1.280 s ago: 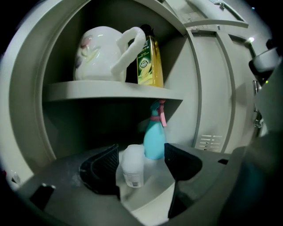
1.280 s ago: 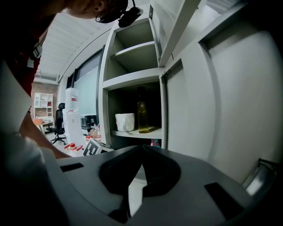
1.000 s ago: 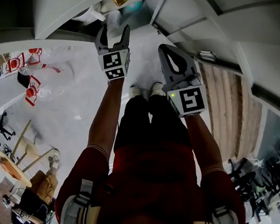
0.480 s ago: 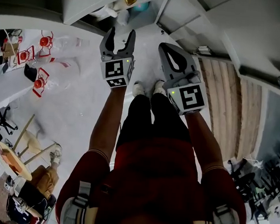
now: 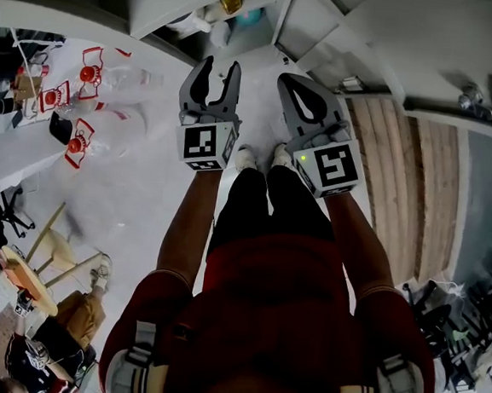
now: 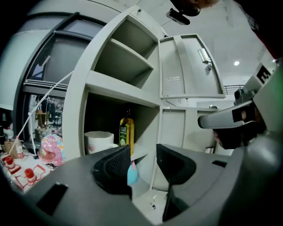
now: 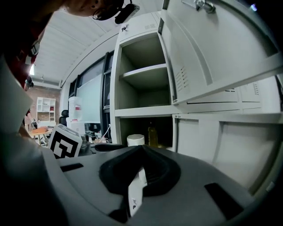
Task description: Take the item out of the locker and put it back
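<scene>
Yellow oil bottle [image 6: 126, 131] stands deep inside locker [image 6: 79, 110]. Probably slick, rigid, bottom-heavy: grip mid-body, below neck. Left gripper [image 6: 143, 154] before locker, jaws closing on nothing; right gripper [image 7: 140, 148] closed, empty.

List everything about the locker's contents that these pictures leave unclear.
- Yellow bottle, left gripper view: label print too small to read.
- Blue item, same view: mostly behind a pad of the left gripper, whose jaws are closing on nothing; kind unclear.
- White cup: base hidden by gripper body.
- Head view: locker interior cut off by the top edge.
</scene>
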`<state>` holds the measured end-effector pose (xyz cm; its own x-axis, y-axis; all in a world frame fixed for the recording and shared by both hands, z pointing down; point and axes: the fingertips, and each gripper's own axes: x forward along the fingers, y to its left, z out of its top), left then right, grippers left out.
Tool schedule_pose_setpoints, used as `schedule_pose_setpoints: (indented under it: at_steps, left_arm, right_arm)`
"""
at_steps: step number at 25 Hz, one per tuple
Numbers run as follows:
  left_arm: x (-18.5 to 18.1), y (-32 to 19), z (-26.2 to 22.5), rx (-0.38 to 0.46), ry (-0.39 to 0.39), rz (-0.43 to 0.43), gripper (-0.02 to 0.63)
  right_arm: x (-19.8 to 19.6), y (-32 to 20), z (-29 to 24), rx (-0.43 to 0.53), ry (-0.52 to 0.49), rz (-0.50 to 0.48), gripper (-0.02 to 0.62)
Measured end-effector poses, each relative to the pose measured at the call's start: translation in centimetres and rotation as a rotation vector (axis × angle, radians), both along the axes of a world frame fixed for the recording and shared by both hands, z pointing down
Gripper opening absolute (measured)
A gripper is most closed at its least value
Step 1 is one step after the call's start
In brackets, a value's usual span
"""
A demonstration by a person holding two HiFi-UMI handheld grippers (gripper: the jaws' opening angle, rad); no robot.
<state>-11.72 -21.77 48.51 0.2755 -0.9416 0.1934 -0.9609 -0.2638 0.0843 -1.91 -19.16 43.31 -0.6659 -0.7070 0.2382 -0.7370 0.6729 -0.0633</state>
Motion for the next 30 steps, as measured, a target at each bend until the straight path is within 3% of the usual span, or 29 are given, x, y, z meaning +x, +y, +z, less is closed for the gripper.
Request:
schedule_pose_setpoints:
  at_steps: [3, 9, 15, 24, 30]
  left_arm:
    - [0.2, 1.1, -0.9, -0.015, 0.011, 0.011, 0.169]
    - [0.3, 2.8, -5.8, 0.071, 0.0, 0.021, 0.095]
    - [0.3, 3.9, -8.2, 0.094, 0.029, 0.026, 0.034]
    - [1.7, 6.1, -12.6, 0.14, 0.047, 0.075, 0.012]
    - [2.3, 6.9, -14.8, 0.175, 0.017, 0.118, 0.008]
  right_arm:
    - [-0.1, 0.2, -1.1, 0.02, 0.007, -0.021, -0.003]
    - [-0.4, 0.4, -4.5, 0.055, -0.033, -0.01, -0.003]
    - [-0.1, 0.9, -6.3, 0.089, -0.045, -0.009, -0.003]
    - [1.0, 1.8, -9.6, 0.132, -0.058, 0.006, -0.003]
    - [0.5, 2.3, -11.9, 0.17, -0.075, -0.012, -0.003]
